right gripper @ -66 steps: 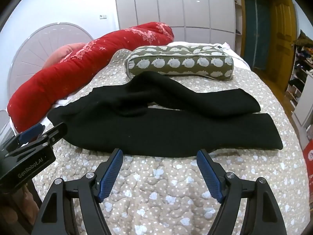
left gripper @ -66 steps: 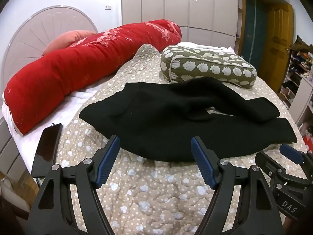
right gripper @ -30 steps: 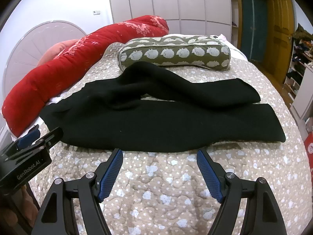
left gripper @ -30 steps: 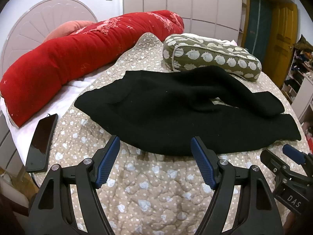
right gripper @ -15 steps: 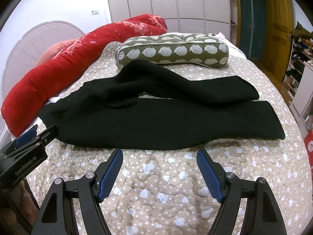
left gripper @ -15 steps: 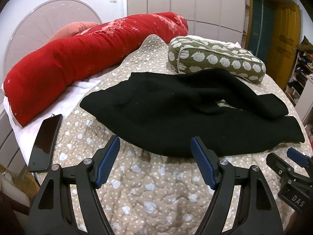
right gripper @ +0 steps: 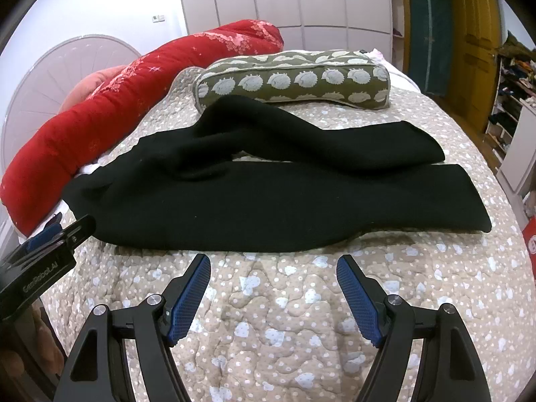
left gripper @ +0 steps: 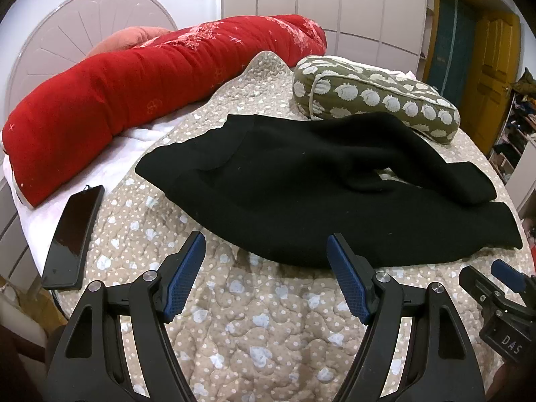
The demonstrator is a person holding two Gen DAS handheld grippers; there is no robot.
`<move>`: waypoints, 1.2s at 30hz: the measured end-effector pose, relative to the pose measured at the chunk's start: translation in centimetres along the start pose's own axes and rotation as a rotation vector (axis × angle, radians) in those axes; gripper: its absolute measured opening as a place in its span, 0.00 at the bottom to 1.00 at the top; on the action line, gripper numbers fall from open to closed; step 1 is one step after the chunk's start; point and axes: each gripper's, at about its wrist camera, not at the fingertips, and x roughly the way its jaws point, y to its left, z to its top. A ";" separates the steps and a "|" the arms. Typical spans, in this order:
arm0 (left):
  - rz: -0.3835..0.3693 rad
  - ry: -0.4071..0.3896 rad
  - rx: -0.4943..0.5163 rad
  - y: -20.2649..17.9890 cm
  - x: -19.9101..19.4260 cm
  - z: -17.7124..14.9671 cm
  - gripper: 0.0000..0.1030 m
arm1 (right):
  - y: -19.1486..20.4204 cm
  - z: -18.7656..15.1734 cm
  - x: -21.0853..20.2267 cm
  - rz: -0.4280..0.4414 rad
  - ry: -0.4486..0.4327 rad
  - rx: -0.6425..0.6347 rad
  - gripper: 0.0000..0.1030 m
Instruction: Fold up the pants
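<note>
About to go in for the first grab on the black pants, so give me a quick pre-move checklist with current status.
1. Left gripper open, holding nothing: ok.
2. Right gripper open, holding nothing: ok.
3. Black pants lying flat for folding: not ok, the far leg is bunched and crosses over the near one.
4. Near pants edge in front of both grippers, nothing on it: ok.
5. Phone clear of the pants: ok, it lies apart at the quilt edge.
6. Waistband orientation: cannot tell.
</note>
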 end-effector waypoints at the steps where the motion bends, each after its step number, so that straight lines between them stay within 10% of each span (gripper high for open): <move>1: -0.001 0.001 -0.003 0.1 0.1 0.0 0.73 | 0.0 0.0 0.0 -0.002 0.003 0.001 0.74; 16: -0.006 0.029 -0.013 1.1 0.9 0.2 0.73 | -1.4 -0.1 0.5 -0.016 -0.007 0.023 0.74; 36: -0.057 0.166 -0.304 7.9 8.2 3.4 0.73 | -11.6 1.5 3.8 -0.027 0.020 0.299 0.75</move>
